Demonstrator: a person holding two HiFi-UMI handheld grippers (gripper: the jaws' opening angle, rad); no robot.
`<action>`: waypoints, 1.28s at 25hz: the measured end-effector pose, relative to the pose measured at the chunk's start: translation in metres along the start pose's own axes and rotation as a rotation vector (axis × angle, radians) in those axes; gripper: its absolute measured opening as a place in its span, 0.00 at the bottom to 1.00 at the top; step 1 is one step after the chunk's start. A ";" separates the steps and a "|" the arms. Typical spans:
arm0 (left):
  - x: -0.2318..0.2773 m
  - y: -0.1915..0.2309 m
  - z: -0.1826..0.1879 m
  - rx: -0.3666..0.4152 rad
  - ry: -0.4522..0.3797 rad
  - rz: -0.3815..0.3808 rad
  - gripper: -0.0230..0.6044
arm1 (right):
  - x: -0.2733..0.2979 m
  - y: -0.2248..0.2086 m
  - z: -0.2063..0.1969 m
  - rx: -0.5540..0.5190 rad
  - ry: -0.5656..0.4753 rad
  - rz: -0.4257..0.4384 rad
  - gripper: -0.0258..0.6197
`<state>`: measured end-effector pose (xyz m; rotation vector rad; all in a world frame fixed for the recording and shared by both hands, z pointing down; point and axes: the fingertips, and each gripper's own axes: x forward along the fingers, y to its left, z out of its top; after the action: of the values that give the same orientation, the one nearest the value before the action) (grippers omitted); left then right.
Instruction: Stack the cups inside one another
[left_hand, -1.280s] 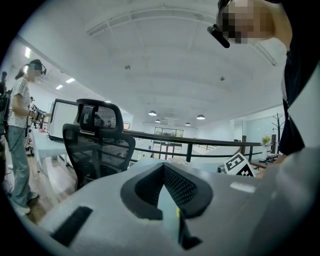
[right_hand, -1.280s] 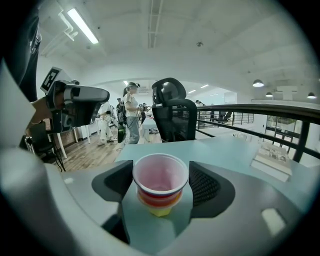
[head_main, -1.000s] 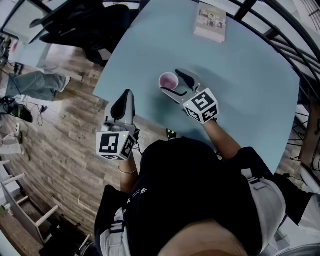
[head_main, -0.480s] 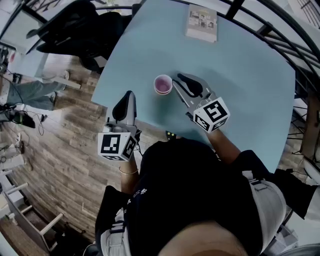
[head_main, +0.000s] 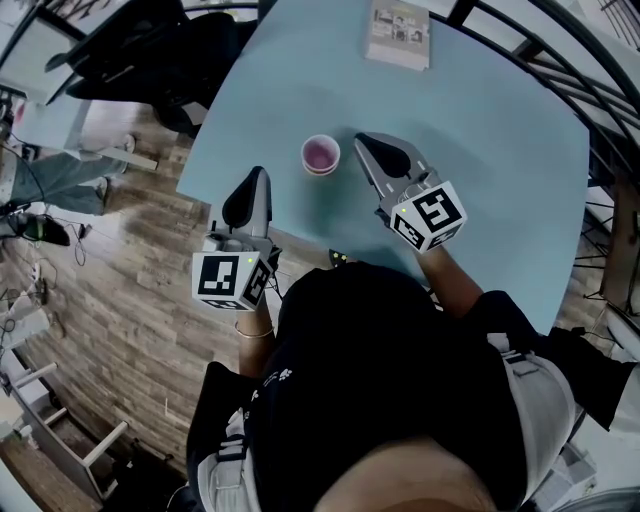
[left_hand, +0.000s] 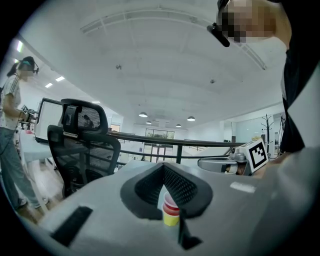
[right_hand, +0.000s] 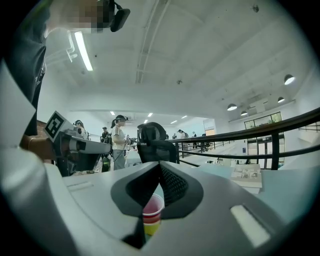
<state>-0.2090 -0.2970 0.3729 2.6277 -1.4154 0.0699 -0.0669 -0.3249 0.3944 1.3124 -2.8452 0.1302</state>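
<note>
A stack of cups (head_main: 320, 155), pink on top with red and yellow below (left_hand: 170, 212), stands upright on the light blue table (head_main: 480, 130). My right gripper (head_main: 361, 140) hovers just right of the stack, apart from it, jaws shut with nothing between them. In the right gripper view the cups (right_hand: 151, 215) show beyond the closed jaws (right_hand: 160, 165). My left gripper (head_main: 259, 174) is shut and empty at the table's near left edge, pointing toward the stack, which sits past its jaws (left_hand: 164, 168).
A printed booklet (head_main: 398, 32) lies at the table's far side. A black office chair (head_main: 140, 50) stands off the far left corner. A dark railing (head_main: 590, 70) curves along the right. A person (head_main: 50, 175) stands on the wooden floor to the left.
The right gripper had open jaws around the cup stack; it has let go, drawn back to the right, risen and shut. The left gripper has barely moved.
</note>
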 end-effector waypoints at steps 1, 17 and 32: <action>0.001 -0.002 0.001 0.003 0.000 -0.004 0.01 | -0.001 0.000 0.000 -0.001 0.000 -0.001 0.05; 0.001 -0.004 -0.002 -0.008 0.007 -0.016 0.01 | -0.004 0.001 0.003 -0.024 0.015 -0.006 0.05; -0.003 -0.001 -0.001 -0.006 -0.002 -0.009 0.01 | -0.002 0.004 0.002 -0.027 0.022 -0.003 0.05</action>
<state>-0.2102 -0.2937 0.3731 2.6301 -1.4019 0.0625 -0.0689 -0.3210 0.3916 1.3020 -2.8170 0.1055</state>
